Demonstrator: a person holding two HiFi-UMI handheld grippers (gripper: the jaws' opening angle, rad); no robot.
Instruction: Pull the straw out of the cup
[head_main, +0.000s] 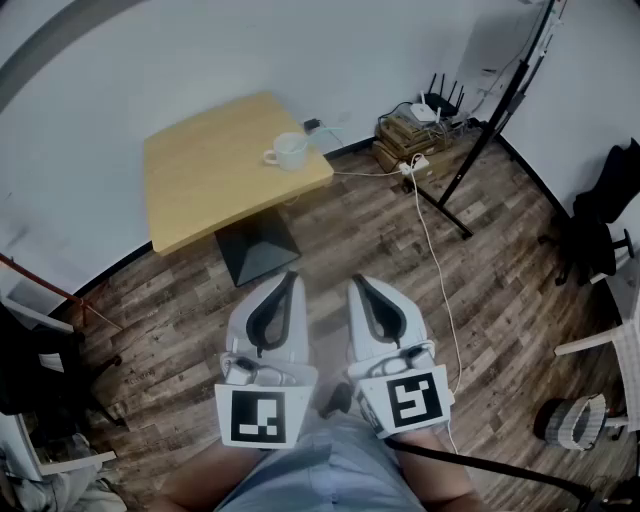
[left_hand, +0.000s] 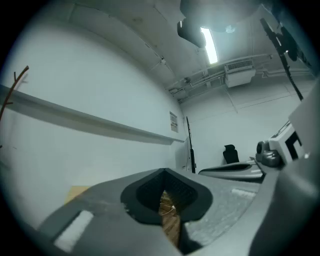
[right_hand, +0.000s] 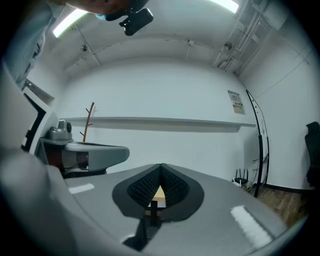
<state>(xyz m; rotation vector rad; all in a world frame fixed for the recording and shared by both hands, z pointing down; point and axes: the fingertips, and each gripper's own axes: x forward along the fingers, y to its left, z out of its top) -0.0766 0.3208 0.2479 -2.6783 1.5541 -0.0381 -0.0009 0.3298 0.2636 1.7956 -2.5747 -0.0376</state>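
Observation:
A white cup (head_main: 288, 151) with its handle to the left stands near the far right corner of a light wooden table (head_main: 200, 185). A thin pale straw (head_main: 303, 140) seems to lean out of the cup, too small to make out well. Both grippers are held low in front of the person, well short of the table and pointing level toward it. My left gripper (head_main: 292, 274) (left_hand: 164, 171) has its jaw tips together with nothing between them. My right gripper (head_main: 356, 281) (right_hand: 160, 165) is shut and empty too, side by side with the left.
The table rests on a black pedestal base (head_main: 256, 247) on a wood-plank floor. A white cable (head_main: 432, 240) runs from a power strip (head_main: 413, 165) past a black stand (head_main: 478, 145). Boxes with a router (head_main: 435, 104) sit by the wall. Chairs (head_main: 602, 220) stand at the right.

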